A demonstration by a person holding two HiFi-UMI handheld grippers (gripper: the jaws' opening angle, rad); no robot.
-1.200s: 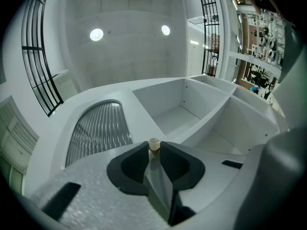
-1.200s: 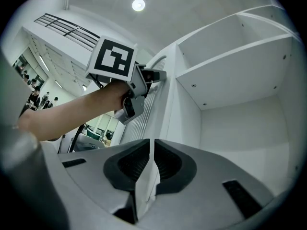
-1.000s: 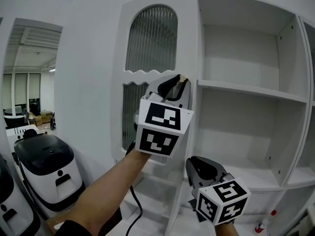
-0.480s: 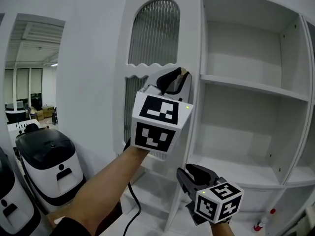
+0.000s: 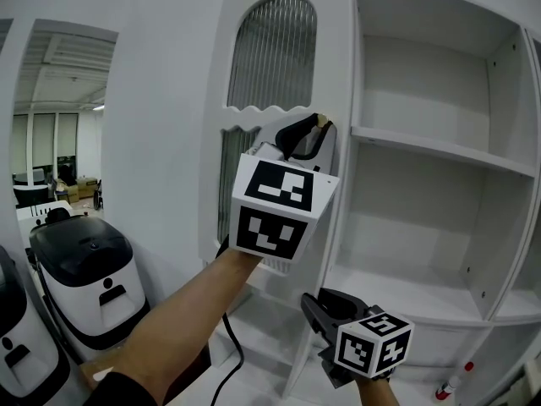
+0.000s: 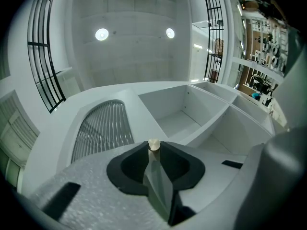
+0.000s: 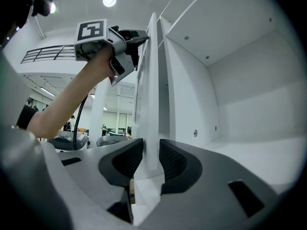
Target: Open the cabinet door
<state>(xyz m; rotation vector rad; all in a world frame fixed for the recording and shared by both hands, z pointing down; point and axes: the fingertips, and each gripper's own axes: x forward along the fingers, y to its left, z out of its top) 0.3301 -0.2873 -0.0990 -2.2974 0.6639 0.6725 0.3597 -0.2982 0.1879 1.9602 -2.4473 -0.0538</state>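
The white cabinet door (image 5: 270, 100) with ribbed glass panes stands partly swung out from the shelf cabinet (image 5: 439, 155). My left gripper (image 5: 308, 129) is shut on the door's free edge, right at its small cream knob (image 5: 321, 121); the left gripper view shows that knob (image 6: 153, 144) at the jaw tips, door edge clamped. Lower down, my right gripper (image 5: 321, 307) has just been opening its jaws. In the right gripper view the door's edge (image 7: 152, 80) runs up between the open jaws of that gripper (image 7: 148, 159), and the left gripper (image 7: 136, 35) shows higher on the same edge.
A black-and-white machine (image 5: 80, 269) stands on the floor at the left, a black cable (image 5: 228, 353) hanging beside it. The cabinet's open shelves (image 5: 423, 294) lie to the right of the door. A small red-capped object (image 5: 461, 377) sits by the cabinet's base.
The right gripper has sunk lower along the door's edge. The left gripper keeps its hold at the knob and has hardly moved.
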